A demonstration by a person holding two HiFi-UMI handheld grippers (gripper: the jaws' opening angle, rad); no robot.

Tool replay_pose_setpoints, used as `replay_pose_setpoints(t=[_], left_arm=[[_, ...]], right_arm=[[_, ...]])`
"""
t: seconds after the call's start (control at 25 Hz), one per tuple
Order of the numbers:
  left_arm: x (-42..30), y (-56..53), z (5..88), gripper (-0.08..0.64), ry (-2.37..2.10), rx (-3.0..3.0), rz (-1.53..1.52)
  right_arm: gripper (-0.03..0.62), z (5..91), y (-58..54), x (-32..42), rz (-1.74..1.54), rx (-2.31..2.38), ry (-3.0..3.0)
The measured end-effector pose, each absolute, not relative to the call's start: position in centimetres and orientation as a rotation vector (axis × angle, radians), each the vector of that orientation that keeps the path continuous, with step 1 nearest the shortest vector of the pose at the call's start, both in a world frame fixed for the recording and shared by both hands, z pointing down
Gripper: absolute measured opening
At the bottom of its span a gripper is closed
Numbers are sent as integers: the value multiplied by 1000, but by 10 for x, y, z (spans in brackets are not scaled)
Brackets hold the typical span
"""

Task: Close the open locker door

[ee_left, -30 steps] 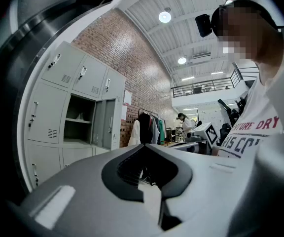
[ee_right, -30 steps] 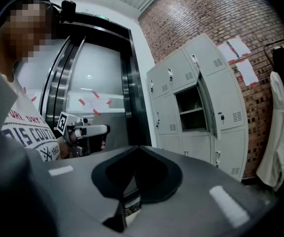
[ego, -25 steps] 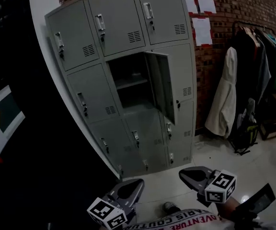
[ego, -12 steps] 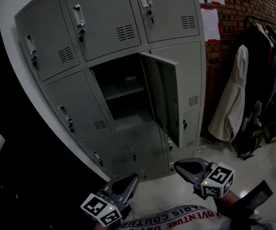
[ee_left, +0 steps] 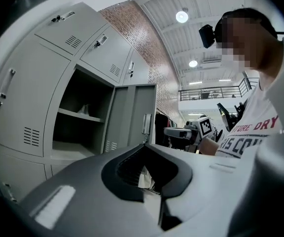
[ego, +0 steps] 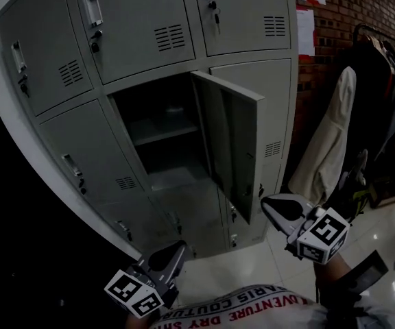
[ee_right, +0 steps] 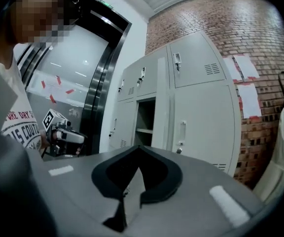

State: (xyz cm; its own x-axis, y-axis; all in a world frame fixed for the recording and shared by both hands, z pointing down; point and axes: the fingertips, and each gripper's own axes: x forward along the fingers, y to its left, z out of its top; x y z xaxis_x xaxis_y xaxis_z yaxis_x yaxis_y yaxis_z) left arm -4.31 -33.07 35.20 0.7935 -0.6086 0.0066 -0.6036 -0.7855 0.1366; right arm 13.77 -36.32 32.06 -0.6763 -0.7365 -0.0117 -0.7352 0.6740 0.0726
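A grey locker bank (ego: 136, 26) fills the head view. Its middle door (ego: 233, 149) stands swung out to the right, and the dark compartment (ego: 158, 139) behind it shows a shelf. My right gripper (ego: 271, 204) is shut and empty, just right of the door's lower free corner and apart from it. Low down, my left gripper (ego: 174, 252) is shut on nothing, below the open compartment. The left gripper view shows the door (ee_left: 132, 115) edge-on with its handle (ee_left: 145, 124). The right gripper view shows the door's outer face (ee_right: 201, 117) and handle (ee_right: 182, 131).
A clothes rack (ego: 379, 81) with dark garments and a pale coat (ego: 328, 142) stands to the right of the lockers. Papers (ego: 306, 26) hang on the brick wall. A dark doorway lies to the left. The floor is glossy tile (ego: 252, 266).
The lockers have grown larger as the head view came closer. My right gripper has risen toward the door's lower corner. My left gripper has dropped lower in the frame.
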Motion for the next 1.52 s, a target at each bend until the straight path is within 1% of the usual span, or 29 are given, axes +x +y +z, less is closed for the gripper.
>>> replay_pose_setpoints(t=[0.32, 0.68, 0.88, 1.16, 1.52], left_arm=[[-40, -356, 352, 5, -986, 2854, -52], [-45, -380, 350, 5, -1011, 2853, -58], [-50, -390, 350, 5, -1016, 2855, -54], [-61, -397, 348, 5, -1030, 2854, -48], [-97, -412, 352, 5, -1121, 2795, -52]], right_arm=[[-5, 308, -416, 173, -266, 1393, -2709], [-5, 310, -445, 155, -219, 1317, -2777], [-5, 308, -436, 123, -239, 1203, -2821], [-5, 312, -433, 54, -328, 983, -2855], [-5, 326, -467, -34, -445, 765, -2855]])
